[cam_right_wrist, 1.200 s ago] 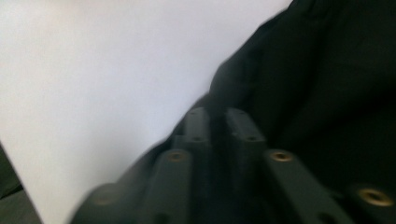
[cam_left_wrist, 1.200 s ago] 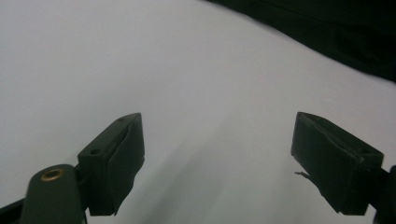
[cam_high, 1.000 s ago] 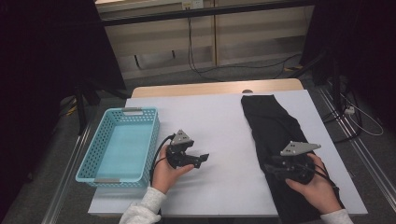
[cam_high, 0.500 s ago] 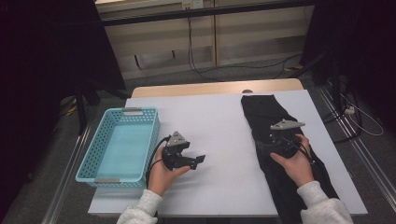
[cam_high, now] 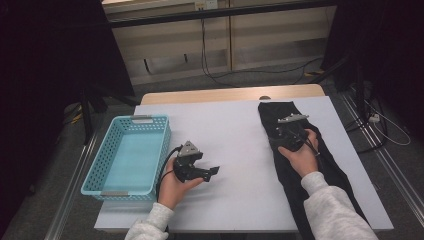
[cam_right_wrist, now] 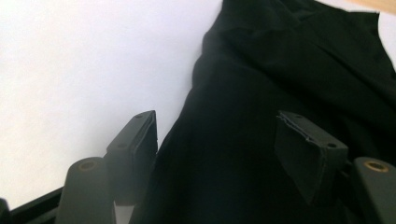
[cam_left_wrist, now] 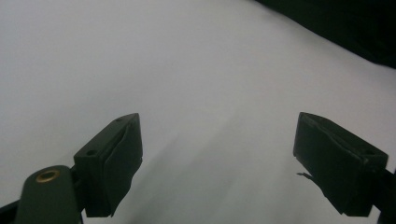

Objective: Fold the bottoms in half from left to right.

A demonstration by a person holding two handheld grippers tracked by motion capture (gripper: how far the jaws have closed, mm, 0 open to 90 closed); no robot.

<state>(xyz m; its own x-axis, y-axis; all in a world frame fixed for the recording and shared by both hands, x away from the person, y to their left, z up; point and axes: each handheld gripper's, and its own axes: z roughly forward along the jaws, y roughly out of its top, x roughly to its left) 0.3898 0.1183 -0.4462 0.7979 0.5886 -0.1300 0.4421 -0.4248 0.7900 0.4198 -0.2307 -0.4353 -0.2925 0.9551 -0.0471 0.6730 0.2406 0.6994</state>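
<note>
While right hand-held gripper (cam_high: 283, 131) hovers over black garment (cam_high: 300, 165), jaws apart

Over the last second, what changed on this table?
The right gripper travelled along the black garment toward its far end, and its jaws have just been opening; they stand apart over the cloth, gripping nothing. The left gripper stayed open over the white tabletop. The blue basket and garment kept their places.

Lab-like room, dark curtains (cam_high: 55, 60), floor cables (cam_high: 220, 75), covered table (cam_high: 235, 125)
</note>
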